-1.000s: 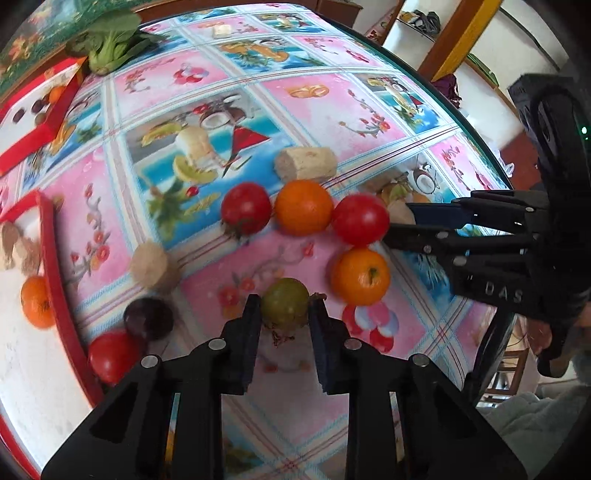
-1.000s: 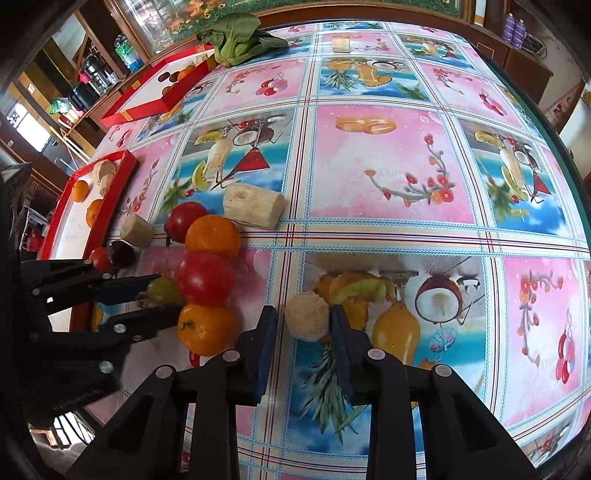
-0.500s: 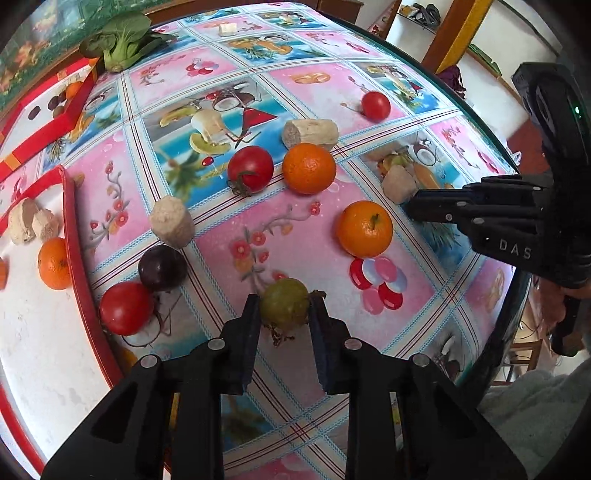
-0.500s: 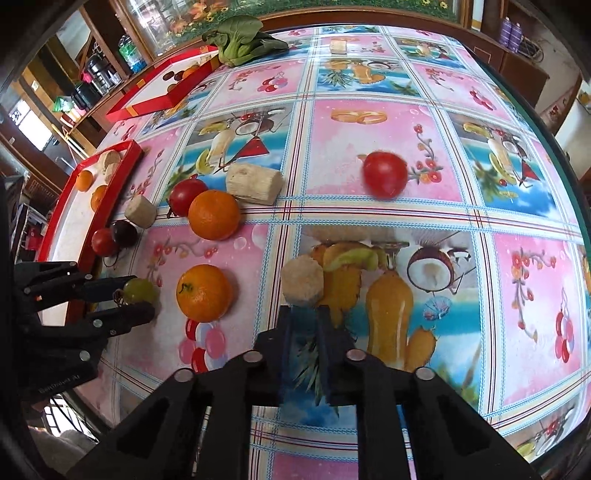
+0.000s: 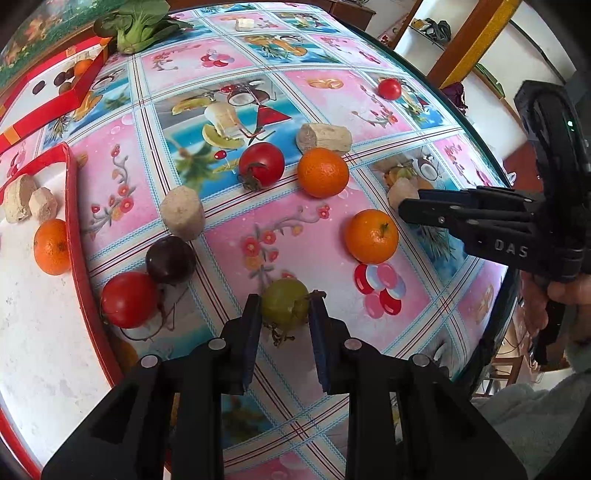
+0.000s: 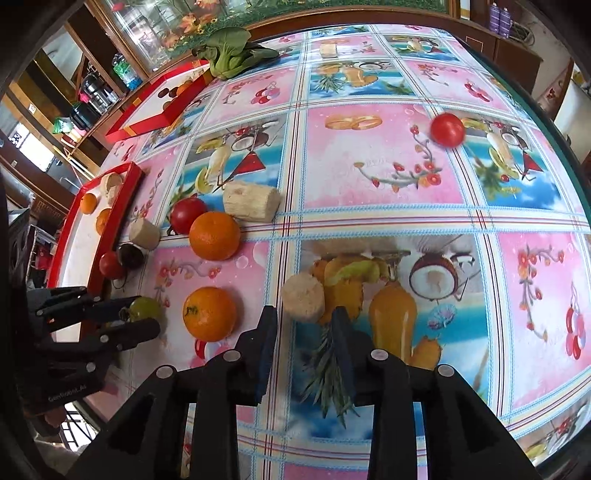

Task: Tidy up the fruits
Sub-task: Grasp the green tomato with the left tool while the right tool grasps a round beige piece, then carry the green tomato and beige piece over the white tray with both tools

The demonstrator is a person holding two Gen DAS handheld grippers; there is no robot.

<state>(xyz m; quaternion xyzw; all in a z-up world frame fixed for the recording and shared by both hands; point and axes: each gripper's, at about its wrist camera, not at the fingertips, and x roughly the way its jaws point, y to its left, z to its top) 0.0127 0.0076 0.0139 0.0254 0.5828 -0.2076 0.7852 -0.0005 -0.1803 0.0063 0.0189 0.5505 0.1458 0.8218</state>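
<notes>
My left gripper [image 5: 284, 312] is shut on a small green fruit [image 5: 284, 304] just above the tablecloth; the same left gripper [image 6: 142, 314] shows at the left of the right wrist view. My right gripper [image 6: 303, 319] has its jaws opening, with nothing pressed between them. A beige cut chunk [image 6: 303, 297] lies right at its fingertips. Loose on the cloth are two oranges [image 5: 323, 177] [image 5: 371, 236], a red tomato [image 5: 261, 164], a dark plum [image 5: 170, 260] and another tomato [image 5: 129, 299]. One more tomato [image 6: 447, 129] sits far off to the right.
A red-rimmed white tray [image 5: 74, 206] at the left holds an orange [image 5: 51, 245] and beige pieces. A second red box [image 5: 55, 107] and a leafy green [image 5: 140, 22] lie at the back. More beige chunks [image 5: 183, 218] [image 5: 325, 136] are scattered. The table edge [image 5: 495, 173] curves close on the right.
A red tomato beside the oranges rolled away to the far right. The right jaws shut without the beige chunk, then parted again. The left gripper kept its hold on the green fruit.
</notes>
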